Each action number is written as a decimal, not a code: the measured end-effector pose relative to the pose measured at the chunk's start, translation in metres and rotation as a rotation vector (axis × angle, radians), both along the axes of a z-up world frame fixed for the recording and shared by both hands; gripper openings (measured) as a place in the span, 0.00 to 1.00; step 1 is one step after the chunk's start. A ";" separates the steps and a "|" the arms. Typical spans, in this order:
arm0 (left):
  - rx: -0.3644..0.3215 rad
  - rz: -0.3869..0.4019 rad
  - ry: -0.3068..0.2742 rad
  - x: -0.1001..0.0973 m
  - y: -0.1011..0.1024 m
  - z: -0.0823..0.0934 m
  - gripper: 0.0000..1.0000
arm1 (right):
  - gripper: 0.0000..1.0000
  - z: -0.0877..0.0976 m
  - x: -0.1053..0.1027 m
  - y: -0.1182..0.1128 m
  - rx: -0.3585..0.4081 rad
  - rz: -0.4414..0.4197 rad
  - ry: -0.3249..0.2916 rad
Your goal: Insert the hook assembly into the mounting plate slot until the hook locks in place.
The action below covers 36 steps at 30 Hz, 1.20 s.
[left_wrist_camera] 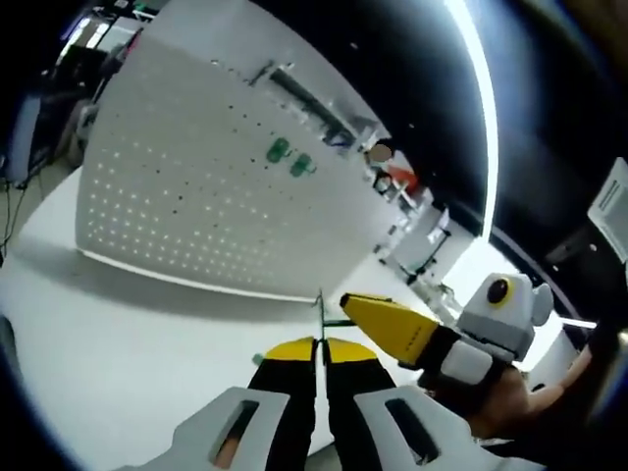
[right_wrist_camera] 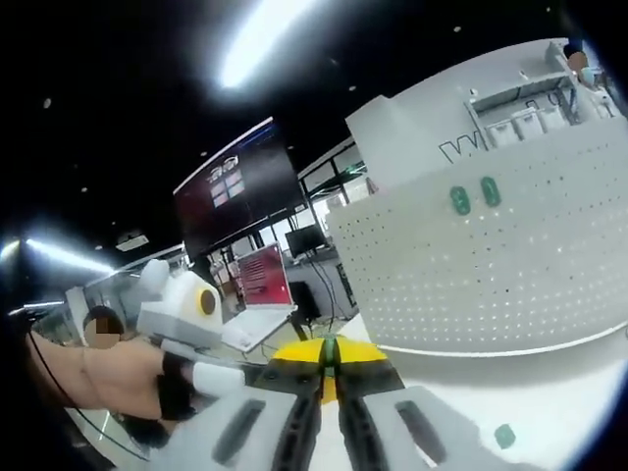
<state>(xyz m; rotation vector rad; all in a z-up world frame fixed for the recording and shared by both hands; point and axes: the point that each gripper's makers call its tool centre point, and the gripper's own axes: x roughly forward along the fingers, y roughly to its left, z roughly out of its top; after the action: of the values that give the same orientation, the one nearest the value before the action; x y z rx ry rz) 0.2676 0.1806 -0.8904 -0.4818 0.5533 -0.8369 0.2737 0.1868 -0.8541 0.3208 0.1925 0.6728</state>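
1. Left gripper [left_wrist_camera: 319,345]: yellow-tipped jaws are sitting pinched together, with a thin green-and-metal wire hook piece [left_wrist_camera: 320,316] sticking up out of the seam toward 12 o'clock. So it is clamping the hook assembly.
2. Right gripper [left_wrist_camera: 392,329] is coming into the left gripper view at 3 o'clock, yellow tip pointing at the hook's shank, close beside it; I cannot tell whether it is touching.
3. Right gripper [right_wrist_camera: 331,361] in its own view: jaws are closed tip to tip, with only a thin dark line in the seam. I cannot tell whether anything is in there.
4. The person's hand [right_wrist_camera: 118,378] is gripping the white left gripper body [right_wrist_camera: 182,309] at 9 o'clock in the right gripper view.
5. White perforated pegboard mounting plate [left_wrist_camera: 196,196] is standing upright on the white table [left_wrist_camera: 118,343], at 11 o'clock from the left jaws, well apart from the hook.
6. Two green hook bases [left_wrist_camera: 288,157] are already sitting high on the plate.
7. A small green part [right_wrist_camera: 503,435] is lying loose on the table at 4 o'clock in the right gripper view.
8. Progress, my read: hook is picked and in hand, still off the plate. Approach, slot alignment, push-in and lock are all remaining.
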 end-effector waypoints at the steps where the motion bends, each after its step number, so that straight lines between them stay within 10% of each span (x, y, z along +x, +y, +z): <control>1: 0.002 -0.001 0.000 0.000 0.000 0.000 0.01 | 0.01 -0.001 0.000 0.000 0.011 0.008 0.014; 18: 0.325 -0.020 -0.343 0.009 0.008 0.015 0.01 | 0.08 0.001 -0.002 0.003 0.092 0.077 0.096; 36: 0.315 -0.033 -0.388 0.010 0.004 0.025 0.01 | 0.01 0.008 -0.001 0.000 0.131 0.030 0.080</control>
<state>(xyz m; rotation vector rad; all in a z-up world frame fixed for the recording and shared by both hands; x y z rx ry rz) 0.2772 0.1849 -0.8654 -0.0181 0.3249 -0.8304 0.2726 0.1868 -0.8461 0.4712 0.2303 0.7041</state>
